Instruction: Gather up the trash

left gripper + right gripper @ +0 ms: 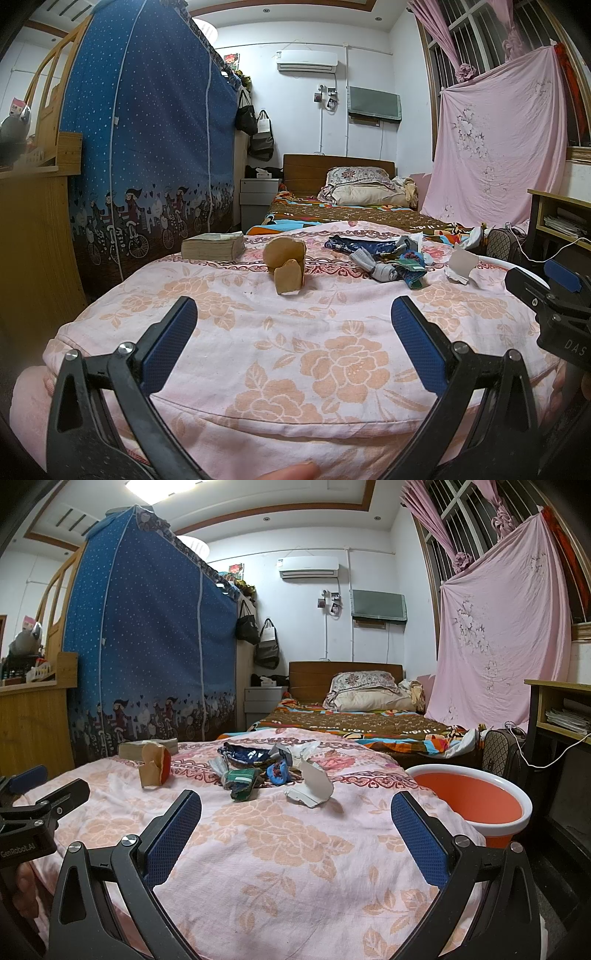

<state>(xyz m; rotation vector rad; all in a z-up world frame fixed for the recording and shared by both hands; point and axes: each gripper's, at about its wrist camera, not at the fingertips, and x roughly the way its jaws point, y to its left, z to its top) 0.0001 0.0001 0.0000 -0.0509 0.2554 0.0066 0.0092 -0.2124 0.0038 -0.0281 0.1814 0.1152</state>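
Both the left gripper and right gripper were held wide apart, empty, above a floral quilt. Scattered trash lay ahead; an orange bucket stood beside it. Light paper scraps could be pushed aside by closing fingers.

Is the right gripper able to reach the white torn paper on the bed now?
Probably yes. The right gripper is open, and only bare bedspread lies between it and the white torn paper.

Bucket partly hidden behind the bed's edge; wrapper pile too tangled to identify; book mostly blocked by cardboard.
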